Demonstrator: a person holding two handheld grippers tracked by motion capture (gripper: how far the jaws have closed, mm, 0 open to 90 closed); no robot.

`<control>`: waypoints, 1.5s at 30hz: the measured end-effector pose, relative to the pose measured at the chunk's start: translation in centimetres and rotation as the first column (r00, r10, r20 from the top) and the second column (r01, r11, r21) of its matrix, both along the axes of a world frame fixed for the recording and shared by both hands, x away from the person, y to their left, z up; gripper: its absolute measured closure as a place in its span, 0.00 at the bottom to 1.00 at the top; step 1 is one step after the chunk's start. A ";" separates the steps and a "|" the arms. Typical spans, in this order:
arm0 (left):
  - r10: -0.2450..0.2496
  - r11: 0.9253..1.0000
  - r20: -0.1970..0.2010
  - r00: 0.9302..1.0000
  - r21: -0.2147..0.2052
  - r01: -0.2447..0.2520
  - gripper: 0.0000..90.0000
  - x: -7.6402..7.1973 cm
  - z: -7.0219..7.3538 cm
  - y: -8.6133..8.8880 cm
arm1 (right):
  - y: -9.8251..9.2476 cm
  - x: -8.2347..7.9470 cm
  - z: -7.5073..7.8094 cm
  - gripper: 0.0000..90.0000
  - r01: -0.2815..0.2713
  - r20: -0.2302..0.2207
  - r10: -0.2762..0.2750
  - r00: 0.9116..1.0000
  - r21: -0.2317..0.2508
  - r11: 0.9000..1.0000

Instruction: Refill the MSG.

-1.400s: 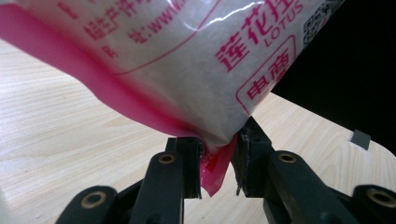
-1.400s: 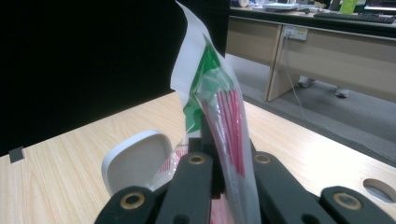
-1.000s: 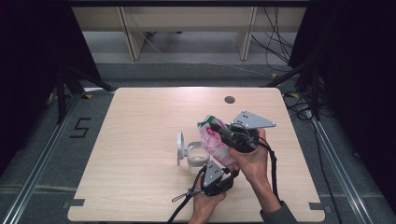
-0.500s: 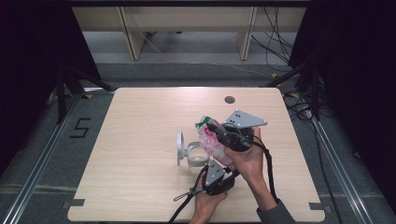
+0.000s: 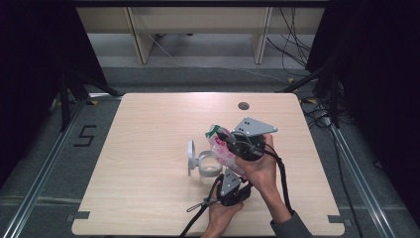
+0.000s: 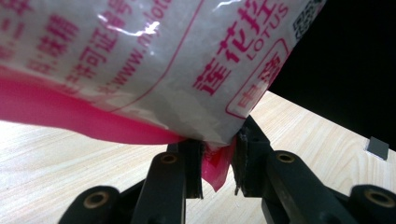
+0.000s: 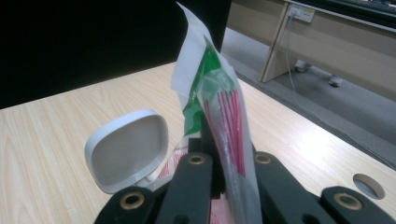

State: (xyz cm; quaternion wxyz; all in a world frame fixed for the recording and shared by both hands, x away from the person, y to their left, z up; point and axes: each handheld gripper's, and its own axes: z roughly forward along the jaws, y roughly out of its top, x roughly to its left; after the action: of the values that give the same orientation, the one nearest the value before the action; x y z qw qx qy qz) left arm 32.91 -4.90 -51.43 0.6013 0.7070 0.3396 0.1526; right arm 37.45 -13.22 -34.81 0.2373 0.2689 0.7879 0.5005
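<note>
Being pinched above the wooden tabletop [image 5: 148,148] is a glossy, crinkled plastic pouch [image 5: 221,148], its lower corner clamped by the left gripper [image 6: 218,163] fingers, its green-striped top by the right gripper [image 7: 229,163], partly hiding a white open-lidded container [image 5: 200,161].

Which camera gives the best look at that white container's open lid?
The right gripper view: the white lid stands open, its hollow inner face clear beside the bag. The high view shows it small and edge-on left of the container. The left gripper view shows the bag's printed side.

pink-white printed packet [image 5: 221,148] | held tilted above table | white container [image 5: 205,165], lid open, beside it
</note>
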 end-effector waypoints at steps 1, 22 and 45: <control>0.002 1.000 0.001 1.000 -0.001 -0.002 0.83 0.0 0.0 0.0 | 0.0 0.0 0.0 1.00 0.000 0.004 0.000 1.000 0.000 1.000; -0.009 1.000 0.005 1.000 -0.007 0.009 0.83 0.1 -0.1 -0.7 | 0.5 0.5 -0.2 1.00 0.000 -0.013 0.000 1.000 -0.040 0.999; -0.009 0.999 -0.004 1.000 -0.035 0.009 0.84 -0.1 -0.2 -0.7 | 1.6 1.2 -0.7 1.00 -0.019 -0.035 0.017 0.999 -0.074 0.997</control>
State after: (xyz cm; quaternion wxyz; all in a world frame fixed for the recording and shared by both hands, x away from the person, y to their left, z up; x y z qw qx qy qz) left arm 32.79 -5.62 -51.63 0.6135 0.6983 0.3402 0.1423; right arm 38.66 -11.67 -35.49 0.2293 0.2614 0.8123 0.4683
